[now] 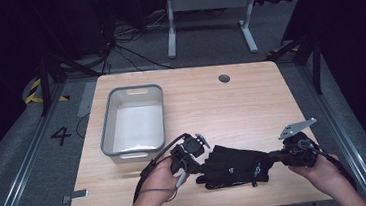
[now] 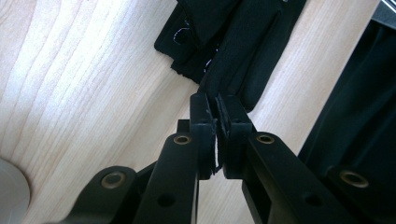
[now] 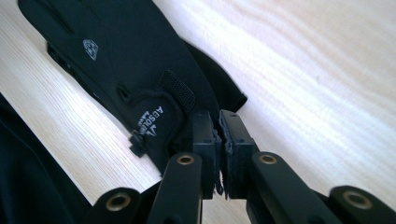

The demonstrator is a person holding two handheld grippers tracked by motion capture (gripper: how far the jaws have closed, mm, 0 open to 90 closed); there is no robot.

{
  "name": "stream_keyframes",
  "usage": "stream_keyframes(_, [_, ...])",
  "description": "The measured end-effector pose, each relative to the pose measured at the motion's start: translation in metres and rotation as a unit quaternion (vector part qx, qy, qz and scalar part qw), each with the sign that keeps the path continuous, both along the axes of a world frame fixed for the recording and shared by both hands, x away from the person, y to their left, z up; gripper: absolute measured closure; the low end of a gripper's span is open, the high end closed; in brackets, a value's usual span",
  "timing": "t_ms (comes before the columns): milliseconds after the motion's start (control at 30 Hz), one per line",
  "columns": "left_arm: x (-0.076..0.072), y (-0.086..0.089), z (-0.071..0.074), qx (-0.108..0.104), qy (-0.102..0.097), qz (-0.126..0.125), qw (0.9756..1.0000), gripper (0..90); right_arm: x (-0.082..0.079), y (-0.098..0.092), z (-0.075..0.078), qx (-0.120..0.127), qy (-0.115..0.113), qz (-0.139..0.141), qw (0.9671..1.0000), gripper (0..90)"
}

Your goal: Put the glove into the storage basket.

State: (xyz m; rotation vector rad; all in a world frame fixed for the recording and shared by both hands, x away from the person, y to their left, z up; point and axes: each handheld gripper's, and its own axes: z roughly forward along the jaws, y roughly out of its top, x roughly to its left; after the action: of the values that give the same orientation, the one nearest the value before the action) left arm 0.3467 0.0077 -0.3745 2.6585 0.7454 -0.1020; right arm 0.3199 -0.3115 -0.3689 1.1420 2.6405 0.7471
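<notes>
A black glove (image 1: 234,166) with small white print stretches between my two grippers near the table's front edge. My left gripper (image 1: 201,170) is shut on its fingertip end. In the left gripper view the jaws (image 2: 215,100) pinch a fold of the black fabric (image 2: 243,42). My right gripper (image 1: 271,156) is shut on the cuff end. In the right gripper view its jaws (image 3: 219,116) clamp the edge beside the strap, and the glove (image 3: 121,60) runs away from them. A second black layer lies under the glove. Whether the glove rests on the wood I cannot tell.
A grey plastic bin (image 1: 134,88) stands on the left half of the wooden table (image 1: 221,104), just behind my left hand. A round cable hole (image 1: 224,78) sits near the far edge. Bare wood spreads across the middle and right.
</notes>
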Motion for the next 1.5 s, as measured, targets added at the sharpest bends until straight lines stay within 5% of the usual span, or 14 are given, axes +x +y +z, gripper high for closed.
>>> stream_keyframes(933, [-0.014, 0.004, -0.003, 0.008, 0.037, -0.011, 0.9992, 85.9, 0.002, 0.011, 0.018, 0.004, -0.022, 0.010, 0.9997, 85.9])
stream_keyframes(1500, [-0.002, -0.006, -0.027, 0.035, 0.059, -0.009, 0.9976, 85.1, 0.017, 0.015, -0.007, -0.012, 0.005, 0.004, 0.9999, 85.5])
